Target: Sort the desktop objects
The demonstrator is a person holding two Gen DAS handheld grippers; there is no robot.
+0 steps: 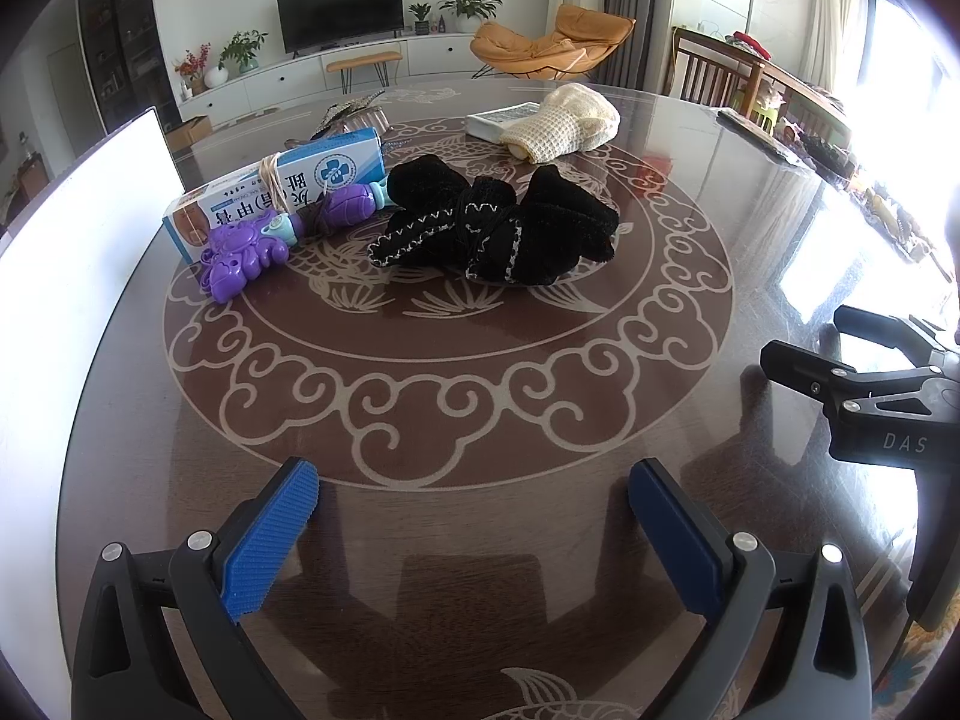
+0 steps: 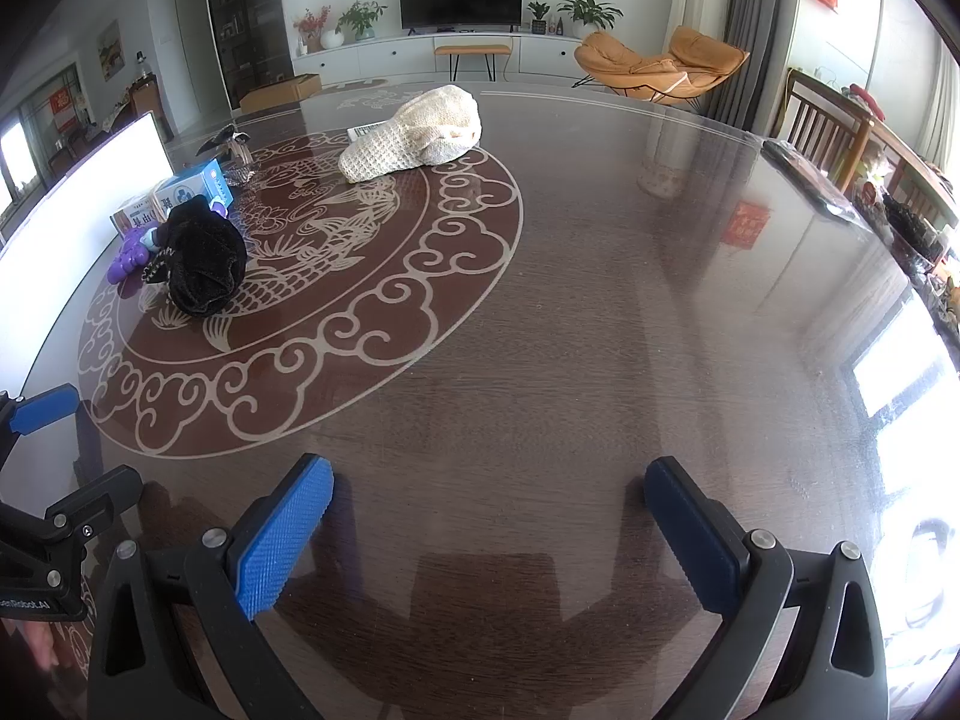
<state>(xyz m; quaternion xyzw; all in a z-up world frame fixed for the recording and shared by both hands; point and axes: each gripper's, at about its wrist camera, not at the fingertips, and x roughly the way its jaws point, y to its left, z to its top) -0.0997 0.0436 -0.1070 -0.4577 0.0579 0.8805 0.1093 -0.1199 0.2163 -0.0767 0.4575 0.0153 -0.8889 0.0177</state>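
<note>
My left gripper (image 1: 474, 531) has its blue pads (image 1: 270, 540) wide apart with nothing between them, low over the table (image 1: 480, 408). My right gripper (image 2: 489, 534) is the same: spread and empty, over bare wood. Ahead of the left sits a black cloth (image 1: 504, 219), and just left of it a purple toy (image 1: 264, 240) leans against a blue-and-white box (image 1: 282, 186). Farther back, a cream knit pouch (image 1: 570, 120) rests partly on a booklet (image 1: 498, 117). Everything is bunched mid-table, so I judge sorting hasn't started; every item remains to be moved.
</note>
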